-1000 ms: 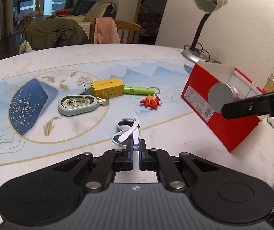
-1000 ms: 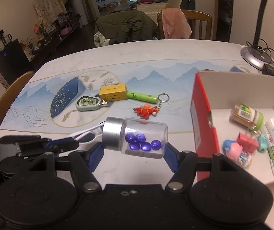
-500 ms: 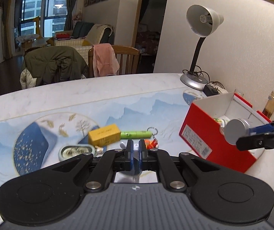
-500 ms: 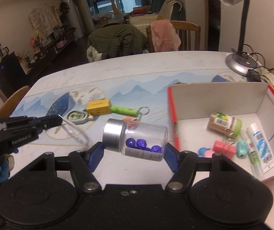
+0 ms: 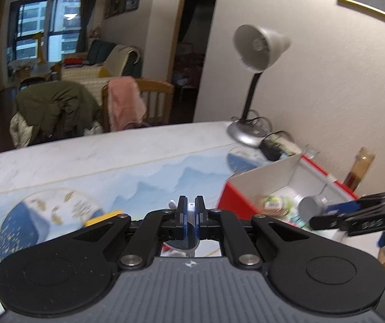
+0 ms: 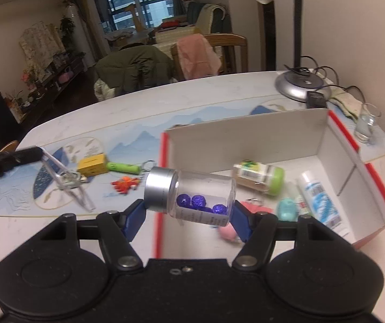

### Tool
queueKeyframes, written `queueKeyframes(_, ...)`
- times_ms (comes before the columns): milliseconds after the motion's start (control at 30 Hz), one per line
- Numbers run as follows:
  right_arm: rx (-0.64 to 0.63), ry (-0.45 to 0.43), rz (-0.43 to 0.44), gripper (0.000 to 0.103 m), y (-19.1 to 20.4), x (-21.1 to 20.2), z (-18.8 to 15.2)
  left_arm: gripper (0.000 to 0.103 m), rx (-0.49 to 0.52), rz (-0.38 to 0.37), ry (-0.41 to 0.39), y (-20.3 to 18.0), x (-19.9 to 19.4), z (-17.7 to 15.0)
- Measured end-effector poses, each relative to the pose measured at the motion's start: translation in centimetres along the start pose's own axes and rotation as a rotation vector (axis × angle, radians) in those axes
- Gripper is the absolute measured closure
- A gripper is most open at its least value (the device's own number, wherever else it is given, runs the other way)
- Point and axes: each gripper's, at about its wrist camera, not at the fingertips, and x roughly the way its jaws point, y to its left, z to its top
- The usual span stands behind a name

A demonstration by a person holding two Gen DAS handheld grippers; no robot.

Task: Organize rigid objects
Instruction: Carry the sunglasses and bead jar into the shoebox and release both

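My right gripper (image 6: 188, 216) is shut on a clear jar (image 6: 200, 196) with a silver lid and purple foil balls inside. The jar lies sideways in the air over the left wall of the red box (image 6: 246, 132), which is white inside. In the left wrist view the same jar lid (image 5: 309, 206) shows above the box (image 5: 235, 202). My left gripper (image 5: 189, 207) is shut on a thin white-framed pair of glasses (image 6: 63, 172). They dangle from its tip (image 6: 35, 152) above the table's left side, with only a white bit (image 5: 171, 204) showing past the fingers.
In the box lie a green-lidded jar (image 6: 259, 177), a white tube (image 6: 317, 199) and small pink and teal items. On the table mat are a yellow box (image 6: 92, 164), a green keyring tube (image 6: 123, 167) and an orange toy (image 6: 125, 184). A lamp base (image 6: 300, 86) and a water glass (image 6: 366, 126) stand behind the box.
My left gripper has lifted the glasses off the table and risen. My right gripper has carried the jar rightward, from beside the box to over its left wall.
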Motion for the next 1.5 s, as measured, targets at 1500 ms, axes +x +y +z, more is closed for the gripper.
queueKeyframes(1500, -0.193, 0.168, -0.082, 0.036, -11.3, 5.2, -0.3, 0.098, 0.187, -0.059, 0.194, -16.4, 15.7, 1.7)
